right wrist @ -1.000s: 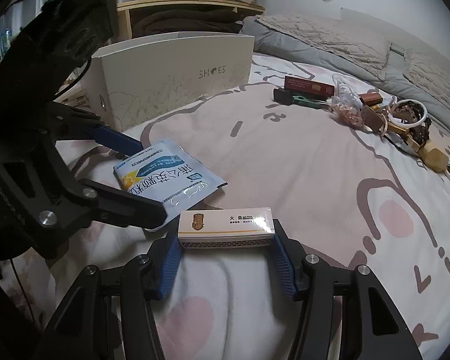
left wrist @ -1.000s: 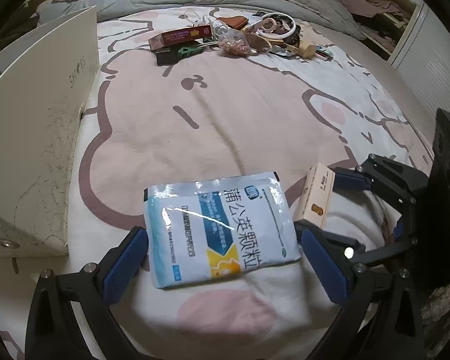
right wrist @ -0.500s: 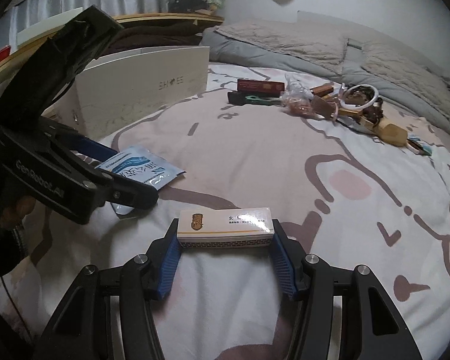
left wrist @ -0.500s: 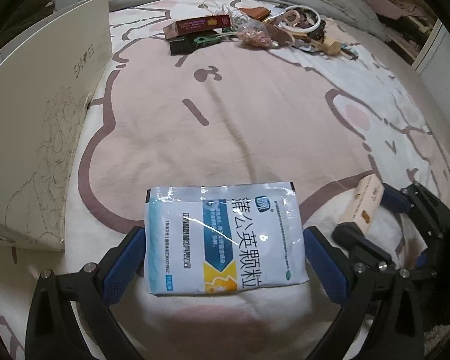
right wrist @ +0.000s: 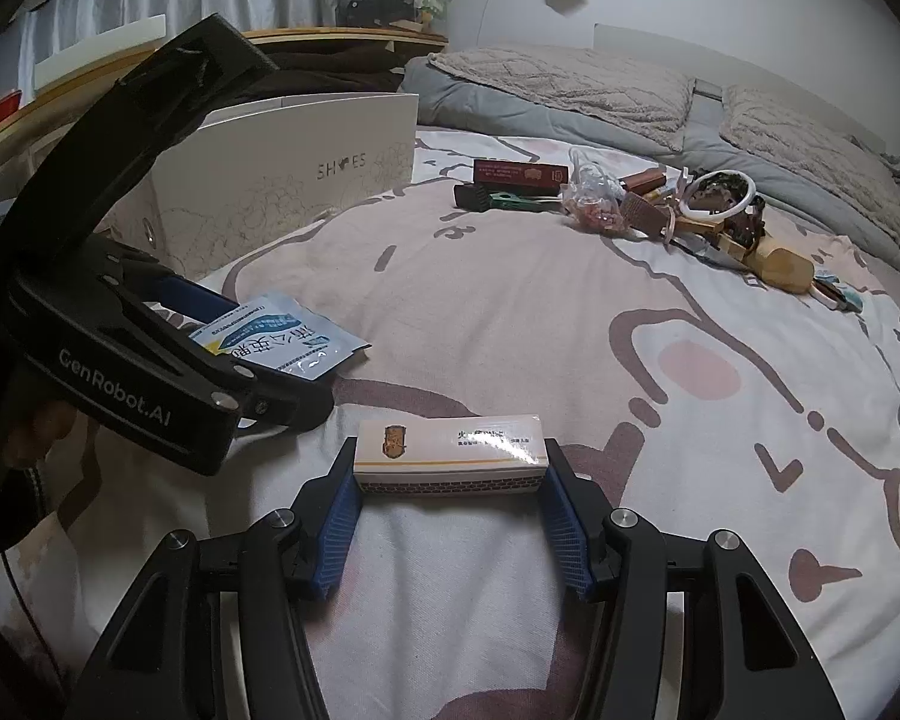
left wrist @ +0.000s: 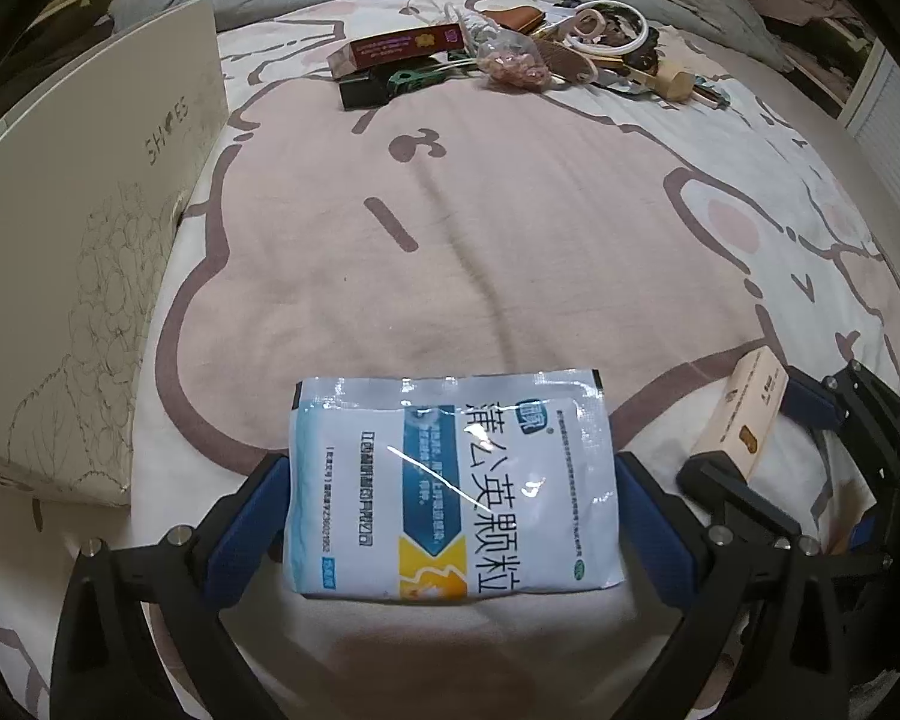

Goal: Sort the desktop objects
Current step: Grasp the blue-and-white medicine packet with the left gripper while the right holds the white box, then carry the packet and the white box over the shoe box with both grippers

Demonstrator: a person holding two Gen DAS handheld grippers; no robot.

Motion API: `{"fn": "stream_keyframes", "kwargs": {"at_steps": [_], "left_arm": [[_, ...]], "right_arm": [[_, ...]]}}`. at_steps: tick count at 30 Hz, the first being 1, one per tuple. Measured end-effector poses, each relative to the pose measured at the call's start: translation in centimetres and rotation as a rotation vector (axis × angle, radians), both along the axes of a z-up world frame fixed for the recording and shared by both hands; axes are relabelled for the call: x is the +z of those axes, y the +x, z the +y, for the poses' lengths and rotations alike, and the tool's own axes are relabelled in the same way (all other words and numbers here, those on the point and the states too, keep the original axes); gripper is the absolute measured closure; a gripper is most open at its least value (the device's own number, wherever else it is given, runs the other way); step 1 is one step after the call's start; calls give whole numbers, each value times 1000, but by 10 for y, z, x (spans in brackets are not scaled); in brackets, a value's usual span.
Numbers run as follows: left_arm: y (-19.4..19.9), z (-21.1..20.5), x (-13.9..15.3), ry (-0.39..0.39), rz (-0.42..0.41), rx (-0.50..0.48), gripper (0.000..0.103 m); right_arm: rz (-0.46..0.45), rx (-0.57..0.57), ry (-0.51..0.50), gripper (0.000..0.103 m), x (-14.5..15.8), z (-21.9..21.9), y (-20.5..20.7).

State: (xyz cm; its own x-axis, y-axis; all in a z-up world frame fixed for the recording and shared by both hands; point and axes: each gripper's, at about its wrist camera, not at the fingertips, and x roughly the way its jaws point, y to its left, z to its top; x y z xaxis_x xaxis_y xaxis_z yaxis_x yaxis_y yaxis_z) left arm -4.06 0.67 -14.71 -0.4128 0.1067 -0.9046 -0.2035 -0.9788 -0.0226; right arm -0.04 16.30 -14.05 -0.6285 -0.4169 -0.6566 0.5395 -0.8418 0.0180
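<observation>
My left gripper point(left wrist: 450, 516) is shut on a blue and white medicine sachet point(left wrist: 453, 480), held flat between its blue pads above the bedspread. The sachet also shows in the right wrist view point(right wrist: 276, 339), in the left gripper point(right wrist: 222, 354). My right gripper point(right wrist: 453, 498) is shut on a long cream matchbox point(right wrist: 450, 456), gripped by its two ends. The matchbox also shows at the right edge of the left wrist view point(left wrist: 744, 414), in the right gripper point(left wrist: 768, 438).
A white shoe box point(left wrist: 84, 252) stands at the left, also in the right wrist view point(right wrist: 282, 180). A pile of small objects lies at the far end of the pink cartoon bedspread point(left wrist: 480, 210): a red box point(left wrist: 396, 48), a snack bag point(left wrist: 510, 57), a white ring point(left wrist: 612, 39).
Both grippers have lifted and drawn back with their loads. The matchbox has moved to the right, away from the sachet. Both grips are unchanged.
</observation>
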Motion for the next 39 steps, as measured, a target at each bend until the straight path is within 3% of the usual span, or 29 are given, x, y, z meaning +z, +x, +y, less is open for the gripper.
{"fn": "stream_keyframes", "kwargs": {"at_steps": [13, 39], "left_arm": [[5, -10, 9, 22, 36, -47, 22], [12, -13, 21, 8, 92, -90, 27]], "right_arm": [[-5, 1, -7, 47, -1, 0, -1], [-2, 1, -3, 47, 0, -2, -1]]}}
